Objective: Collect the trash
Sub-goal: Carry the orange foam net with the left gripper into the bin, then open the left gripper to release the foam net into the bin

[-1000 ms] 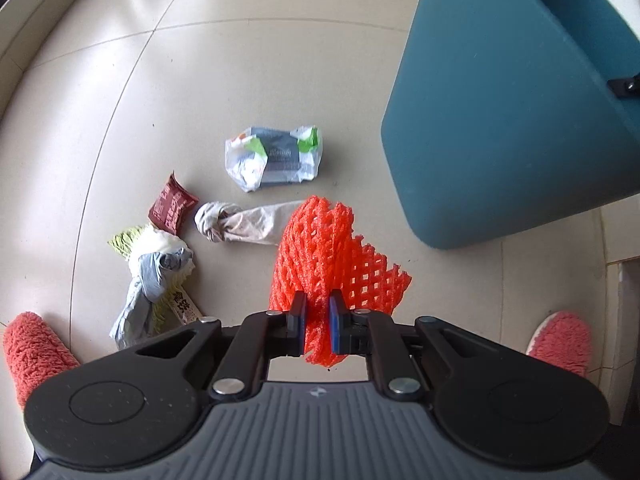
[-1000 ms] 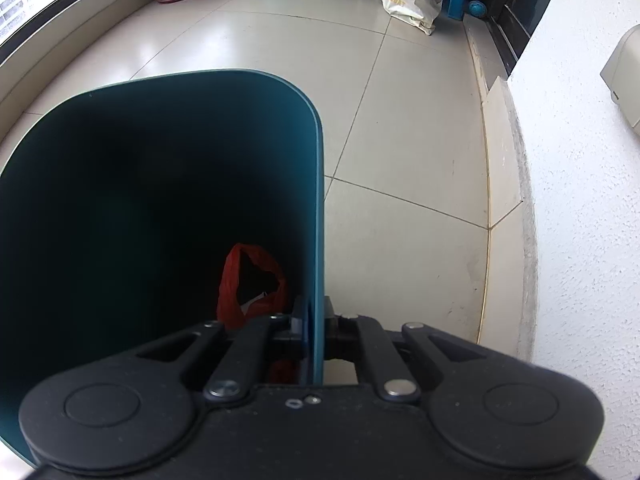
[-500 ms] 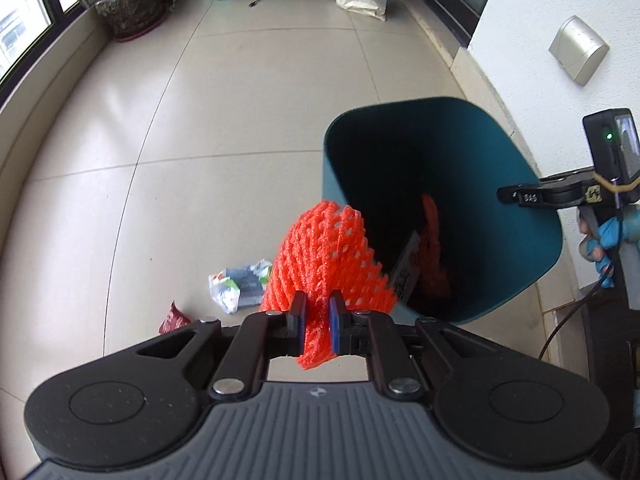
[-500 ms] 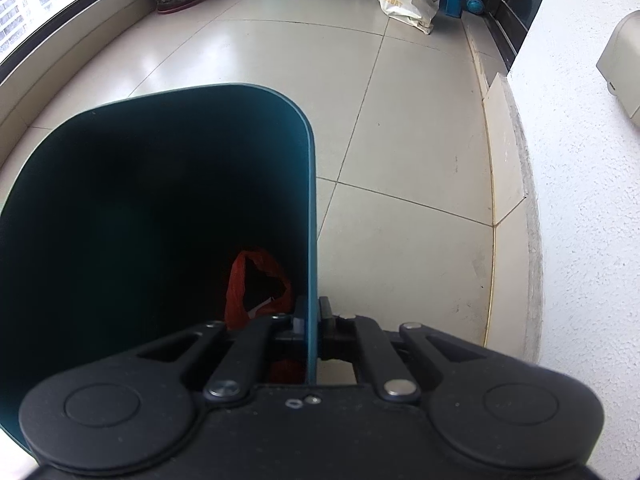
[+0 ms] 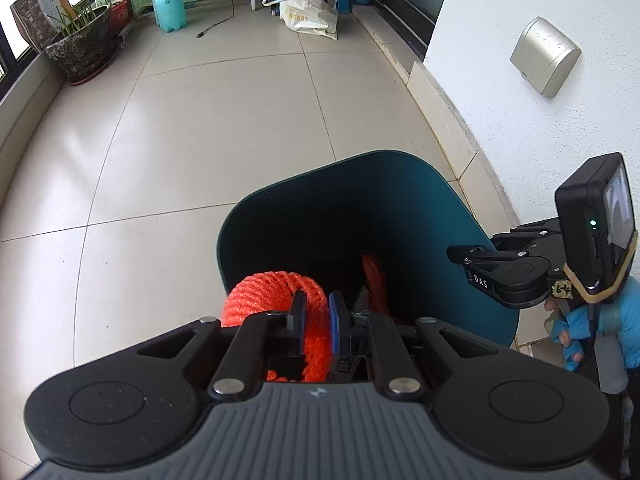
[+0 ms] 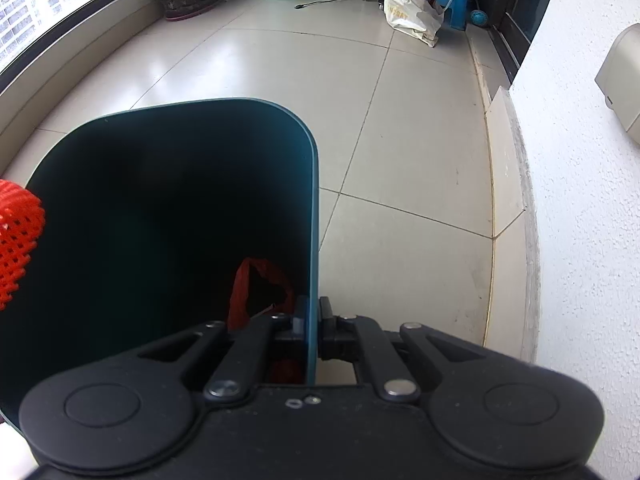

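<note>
My left gripper (image 5: 317, 314) is shut on an orange foam net (image 5: 276, 294) and holds it over the near rim of the dark teal bin (image 5: 424, 184). The net also shows at the left edge of the right wrist view (image 6: 18, 236). My right gripper (image 6: 313, 316) is shut on the bin's right wall (image 6: 313, 208) and also shows from the side in the left wrist view (image 5: 476, 258). A red plastic bag (image 6: 256, 292) lies inside the bin, also visible in the left wrist view (image 5: 374, 280).
Tiled floor (image 5: 224, 120) stretches ahead. A white wall (image 5: 520, 128) runs close on the right. At the far end stand a plant pot (image 5: 80, 50), a blue-green bottle (image 5: 170, 6) and a white bag (image 5: 308, 14).
My left gripper has lifted the orange net off the floor, away from the other litter, and brought it over the bin's opening. The right gripper has kept its hold on the bin wall.
</note>
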`<control>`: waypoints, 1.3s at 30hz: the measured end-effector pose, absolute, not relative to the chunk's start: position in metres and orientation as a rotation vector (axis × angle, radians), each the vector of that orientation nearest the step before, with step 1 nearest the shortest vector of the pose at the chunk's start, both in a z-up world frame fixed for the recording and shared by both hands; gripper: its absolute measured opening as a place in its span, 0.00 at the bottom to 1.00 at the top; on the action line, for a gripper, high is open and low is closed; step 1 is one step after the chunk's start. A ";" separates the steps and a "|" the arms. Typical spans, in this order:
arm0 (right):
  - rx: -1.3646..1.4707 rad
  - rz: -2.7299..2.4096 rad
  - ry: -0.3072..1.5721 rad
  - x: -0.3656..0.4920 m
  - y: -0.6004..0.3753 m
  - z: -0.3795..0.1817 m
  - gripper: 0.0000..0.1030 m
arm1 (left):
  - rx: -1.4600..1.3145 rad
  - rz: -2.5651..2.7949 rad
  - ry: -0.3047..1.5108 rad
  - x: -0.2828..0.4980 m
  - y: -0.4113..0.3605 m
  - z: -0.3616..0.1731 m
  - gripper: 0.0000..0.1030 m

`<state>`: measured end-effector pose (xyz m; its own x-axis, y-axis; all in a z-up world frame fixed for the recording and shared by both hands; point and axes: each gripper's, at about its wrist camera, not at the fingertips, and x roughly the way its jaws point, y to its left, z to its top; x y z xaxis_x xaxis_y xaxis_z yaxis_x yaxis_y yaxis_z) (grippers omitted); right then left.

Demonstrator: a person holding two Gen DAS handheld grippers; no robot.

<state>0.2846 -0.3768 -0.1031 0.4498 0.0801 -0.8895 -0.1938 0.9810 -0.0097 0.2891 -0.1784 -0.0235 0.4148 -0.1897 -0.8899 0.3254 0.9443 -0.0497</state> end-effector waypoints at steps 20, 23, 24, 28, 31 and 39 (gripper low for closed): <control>-0.114 0.174 1.088 0.280 -0.376 -0.102 0.03 | 0.102 -0.417 1.293 0.304 -0.215 -0.117 0.12; -0.116 0.175 1.088 0.280 -0.376 -0.102 0.03 | 0.113 -0.427 1.293 0.297 -0.216 -0.119 0.12; -0.115 0.175 1.088 0.280 -0.376 -0.102 0.03 | 0.114 -0.429 1.290 0.295 -0.216 -0.119 0.12; -0.116 0.176 1.087 0.280 -0.376 -0.101 0.03 | 0.137 -0.421 1.244 0.288 -0.214 -0.106 0.12; -0.116 0.176 1.087 0.280 -0.376 -0.101 0.03 | 0.150 -0.415 1.211 0.283 -0.212 -0.092 0.12; -0.110 0.175 1.089 0.281 -0.377 -0.100 0.03 | 0.161 -0.411 1.140 0.277 -0.211 -0.062 0.56</control>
<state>0.2809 -0.3770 -0.1005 0.4512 0.0876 -0.8881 -0.1957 0.9807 -0.0027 0.2774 -0.2106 -0.0620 0.3524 -0.2351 -0.9059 0.3974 0.9139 -0.0826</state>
